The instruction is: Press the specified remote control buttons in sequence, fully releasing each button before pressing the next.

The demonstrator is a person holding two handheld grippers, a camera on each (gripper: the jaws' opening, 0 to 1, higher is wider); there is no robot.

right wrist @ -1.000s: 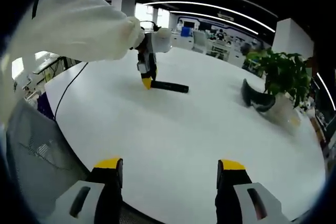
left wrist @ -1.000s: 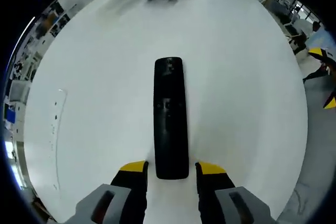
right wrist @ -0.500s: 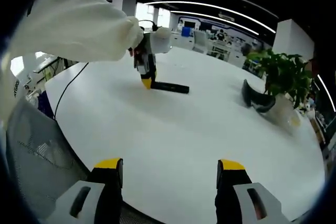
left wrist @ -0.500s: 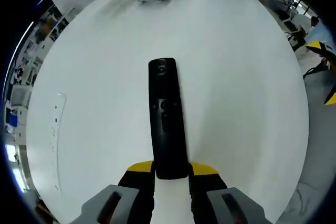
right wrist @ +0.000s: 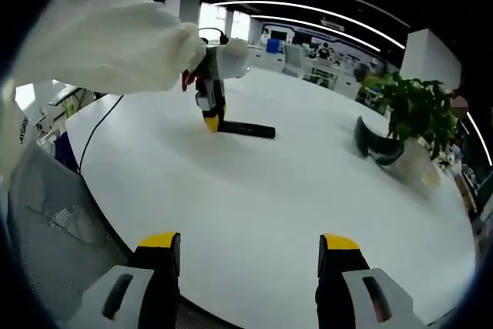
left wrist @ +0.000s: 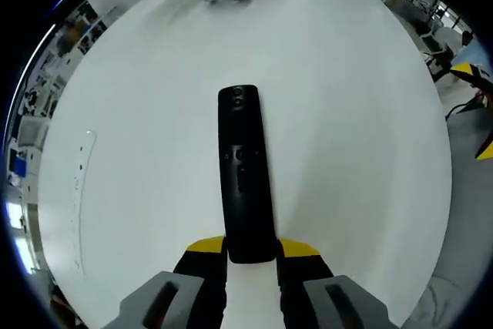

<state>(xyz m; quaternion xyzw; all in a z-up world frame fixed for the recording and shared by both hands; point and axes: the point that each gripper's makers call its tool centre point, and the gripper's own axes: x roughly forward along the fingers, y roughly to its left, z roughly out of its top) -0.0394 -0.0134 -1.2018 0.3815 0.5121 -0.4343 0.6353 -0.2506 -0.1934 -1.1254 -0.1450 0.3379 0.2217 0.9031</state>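
Between your left fingers: one remote control, now pinned at its near end.

A second ago your left gripper (left wrist: 250, 248) stood spread either side of the remote control (left wrist: 245, 172); its yellow tips have since closed onto the near end, so the body is steadied for pressing, though no button looks pressed yet. It lies flat on the white worktop (left wrist: 362, 113), stretching straight away from those fingers. Your right gripper (right wrist: 250, 248) hangs wide open and empty, well back from it. Count one remote, two grippers, one potted plant (right wrist: 416, 113) and one dark curved object (right wrist: 376, 144) beside it.
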